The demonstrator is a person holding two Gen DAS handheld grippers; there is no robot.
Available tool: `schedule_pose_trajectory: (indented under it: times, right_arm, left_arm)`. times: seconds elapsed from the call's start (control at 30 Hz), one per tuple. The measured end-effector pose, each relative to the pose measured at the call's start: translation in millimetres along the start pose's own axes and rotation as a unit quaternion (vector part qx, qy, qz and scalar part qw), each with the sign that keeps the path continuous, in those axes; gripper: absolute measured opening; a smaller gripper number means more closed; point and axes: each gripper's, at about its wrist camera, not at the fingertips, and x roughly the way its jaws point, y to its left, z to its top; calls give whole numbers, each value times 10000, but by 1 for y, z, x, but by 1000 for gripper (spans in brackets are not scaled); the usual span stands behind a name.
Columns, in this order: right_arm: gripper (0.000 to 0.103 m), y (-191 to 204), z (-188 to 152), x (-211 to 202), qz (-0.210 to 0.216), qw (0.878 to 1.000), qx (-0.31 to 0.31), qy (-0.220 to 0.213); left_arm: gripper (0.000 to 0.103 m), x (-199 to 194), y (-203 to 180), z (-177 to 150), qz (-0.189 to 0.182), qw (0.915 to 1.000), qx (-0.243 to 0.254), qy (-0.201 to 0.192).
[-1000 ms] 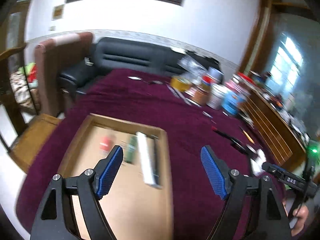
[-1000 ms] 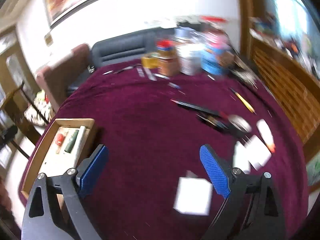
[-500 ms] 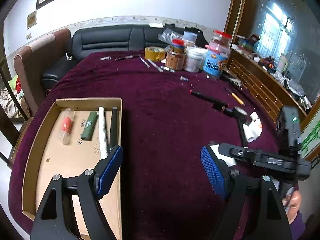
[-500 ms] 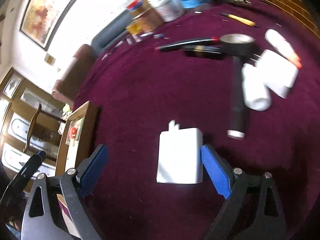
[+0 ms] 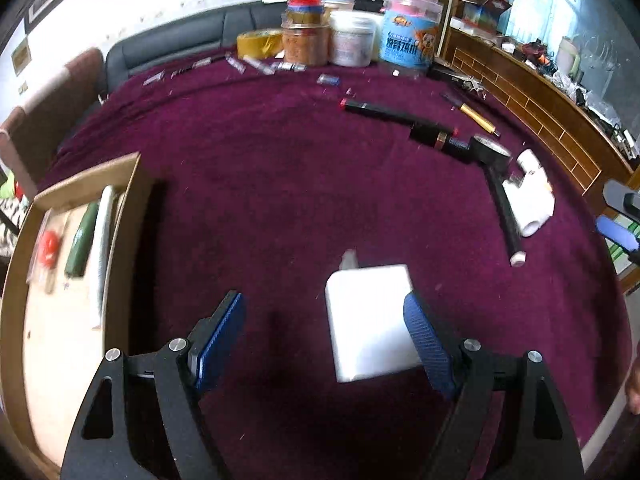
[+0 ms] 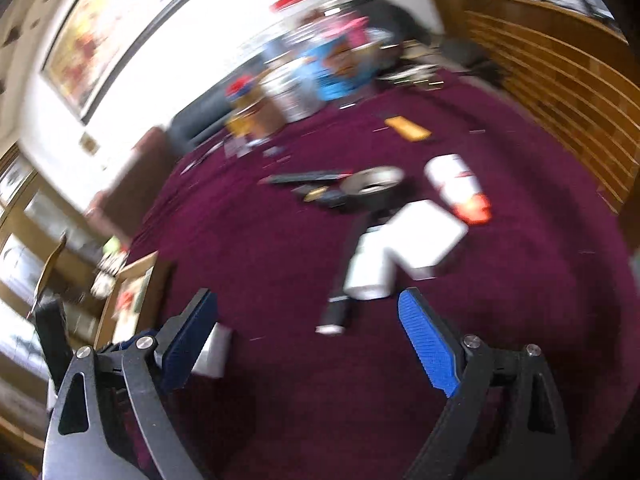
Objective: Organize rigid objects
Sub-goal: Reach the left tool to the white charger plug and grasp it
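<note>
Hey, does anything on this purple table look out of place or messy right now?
Yes. Only a few items lie in the shallow cardboard tray at the left. The white rectangular charger block sits loose on the purple cloth in front of the open left claw, and black pens lie scattered at odd angles farther back.

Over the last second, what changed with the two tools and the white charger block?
The left tool swung from over the cardboard tray to the white charger block, now straddling it, open. The right tool, over that block half a second ago, shifted right toward the white pipe fitting. Nothing gripped; the tray contents unchanged.
</note>
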Motion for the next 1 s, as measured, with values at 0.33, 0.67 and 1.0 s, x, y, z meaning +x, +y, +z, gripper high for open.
schedule_pose_trajectory:
  times: [0.33,0.67,1.0]
  right_arm:
    - [92,-36,21,-2,-610,9980,163,-3]
    - [92,-6,20,32,-345,9989,-125,277]
    - [92,-6,21,40,-494,9981,-130,352]
  left_arm:
    - [0,-10,-12,0,-168,9981,573,-137]
    - [70,-26,28,7,-615,9961,-458,-432]
    - [40,19,-20,-3,-257,9983,519,104]
